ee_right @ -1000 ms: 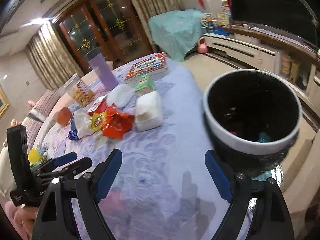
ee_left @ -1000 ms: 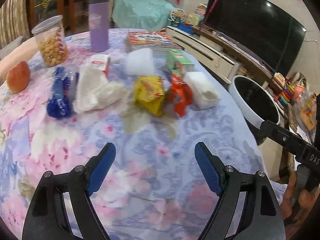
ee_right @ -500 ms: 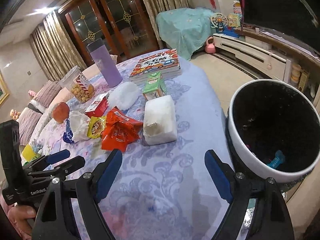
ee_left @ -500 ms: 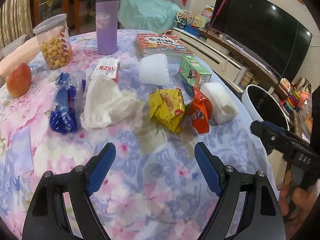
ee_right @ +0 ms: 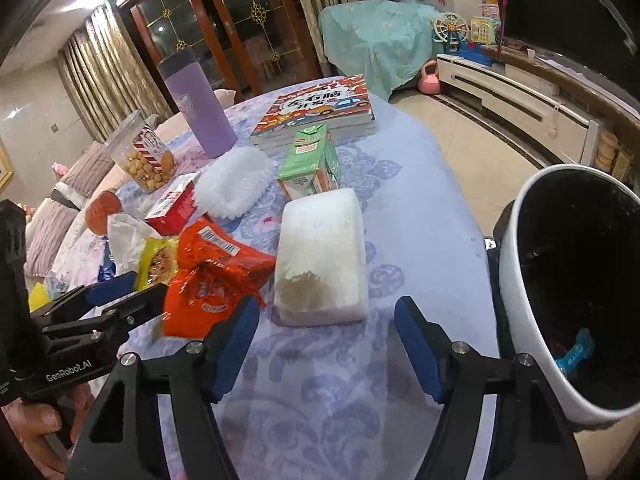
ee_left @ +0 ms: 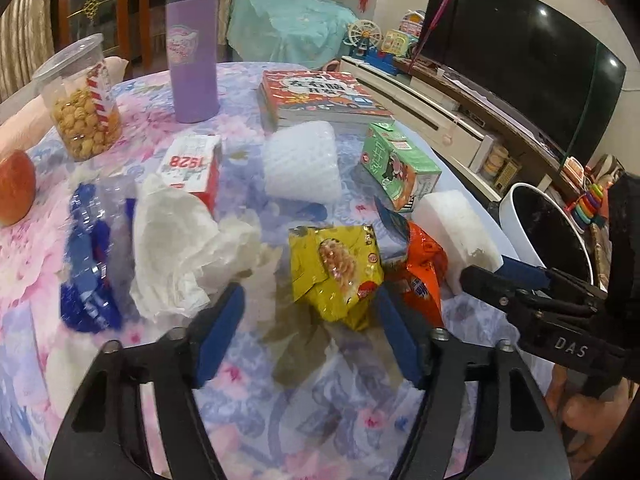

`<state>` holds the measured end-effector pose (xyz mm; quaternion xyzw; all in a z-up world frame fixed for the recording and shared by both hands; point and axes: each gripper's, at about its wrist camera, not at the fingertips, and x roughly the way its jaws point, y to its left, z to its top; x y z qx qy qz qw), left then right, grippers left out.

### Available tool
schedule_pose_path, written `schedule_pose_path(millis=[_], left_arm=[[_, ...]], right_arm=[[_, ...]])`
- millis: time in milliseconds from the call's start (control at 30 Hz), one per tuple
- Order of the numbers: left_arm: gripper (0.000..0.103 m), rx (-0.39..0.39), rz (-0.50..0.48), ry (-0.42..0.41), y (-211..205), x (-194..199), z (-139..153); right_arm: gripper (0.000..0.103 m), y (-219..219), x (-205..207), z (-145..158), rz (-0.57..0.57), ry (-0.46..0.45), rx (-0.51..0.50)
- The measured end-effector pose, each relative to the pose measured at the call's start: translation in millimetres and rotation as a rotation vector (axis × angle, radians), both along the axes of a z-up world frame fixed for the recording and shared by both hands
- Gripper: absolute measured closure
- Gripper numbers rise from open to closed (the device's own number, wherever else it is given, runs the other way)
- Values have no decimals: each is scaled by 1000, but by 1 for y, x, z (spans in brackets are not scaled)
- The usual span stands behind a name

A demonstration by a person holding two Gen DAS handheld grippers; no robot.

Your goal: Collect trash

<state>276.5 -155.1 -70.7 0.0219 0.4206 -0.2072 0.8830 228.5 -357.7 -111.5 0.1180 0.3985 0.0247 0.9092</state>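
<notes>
My left gripper (ee_left: 306,312) hovers low over the flowered tablecloth, its jaws closing. The yellow snack bag (ee_left: 336,272) lies just past its tips, untouched by the pads. Beside the bag are an orange wrapper (ee_left: 424,272), crumpled white paper (ee_left: 180,240) and a blue plastic wrapper (ee_left: 88,264). My right gripper (ee_right: 324,332) is also closing. The stained white foam block (ee_right: 320,248) sits just ahead of it, free of the pads. The orange wrapper (ee_right: 216,264) is to its left. The white bin (ee_right: 516,248) stands off the table's right edge, with trash inside.
Farther back stand a green carton (ee_left: 396,164), white foam netting (ee_left: 300,164), a red-and-white box (ee_left: 192,164), a book (ee_left: 320,96), a purple bottle (ee_left: 192,52), a snack jar (ee_left: 84,100) and an apple (ee_left: 14,188). A TV cabinet (ee_right: 520,96) runs along the right.
Both grippers have moved forward and lower toward the pile of trash. Both pairs of jaws have narrowed in the last half second. Nothing has been taken hold of.
</notes>
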Motion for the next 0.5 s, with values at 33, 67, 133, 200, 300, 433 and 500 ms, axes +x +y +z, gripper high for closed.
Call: schedule_pose_path(millis=[33,67,133,200,300,433,500], left_arm=[[50,3,-6,6,-2,3,-4],[55,1,-10,16,-3,4,-6],[78,-11,-25,44,-5,7,-11],[91,-27,-32,54,-5,6,-14],[98,-42,-39,44,-2,0,-11],[99,-56,-46,28,7,-14,-4],[99,-62,-45,34,10,-19,-3]], right_arm=[[32,0,2,-2,0,6,0],[34,-1,5,-3,0,10,3],[41,-1,9,-7,-5,16,-4],[48,-1,10,-9,1,15,2],[56,1,7,-6,11,6,2],[57,0,-4,-1,2,-13,11],[57,-2,-11,2,-2,-25,26]])
